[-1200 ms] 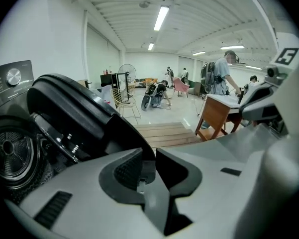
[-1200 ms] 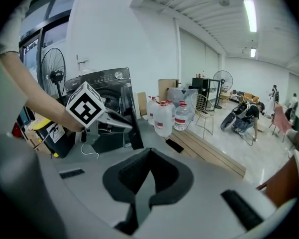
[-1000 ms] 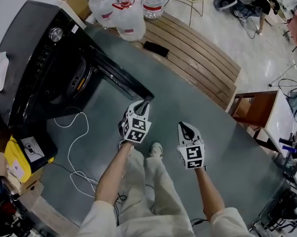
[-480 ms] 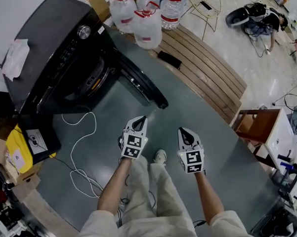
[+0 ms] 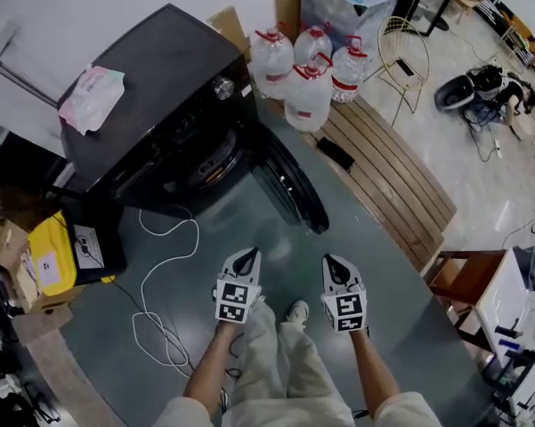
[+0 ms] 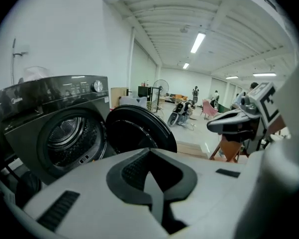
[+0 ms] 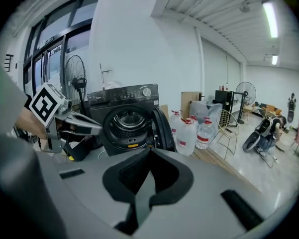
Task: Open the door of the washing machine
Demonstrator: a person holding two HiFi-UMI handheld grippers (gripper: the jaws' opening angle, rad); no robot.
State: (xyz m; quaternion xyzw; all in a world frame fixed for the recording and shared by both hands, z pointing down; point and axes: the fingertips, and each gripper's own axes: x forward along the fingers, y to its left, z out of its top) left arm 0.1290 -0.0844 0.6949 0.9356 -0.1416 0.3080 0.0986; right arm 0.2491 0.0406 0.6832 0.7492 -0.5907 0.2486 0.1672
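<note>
On the far left of the head view we are losing the clutter below the yellow box to shadow and to the frame edge. We are not making out what the pale pink packet lying on top of the washing machine contains. The machine's own top is hiding most of its inside in that view. The left gripper view is showing us the ribbed steel drum through the round opening. The right gripper view is facing it head-on, with a small yellow mark below the opening. The machine is standing at upper left on the grey-green floor, black, with a silver dial at its front corner. Its door is already hanging wide open, round and dark, swung out to the right of the opening and well apart from both grippers. A white cable is looping on the floor in front of the machine. We are holding the left gripper with its jaws pressed together and nothing between them. The right gripper, near it, is looking the same, closed on nothing. Each gripper view is also catching the other gripper at its edge. Right of the door, red-capped water bottles are standing in a cluster by a wooden slatted platform. At lower right, brown wooden furniture is sitting half hidden; stool or chair, we cannot tell.
</note>
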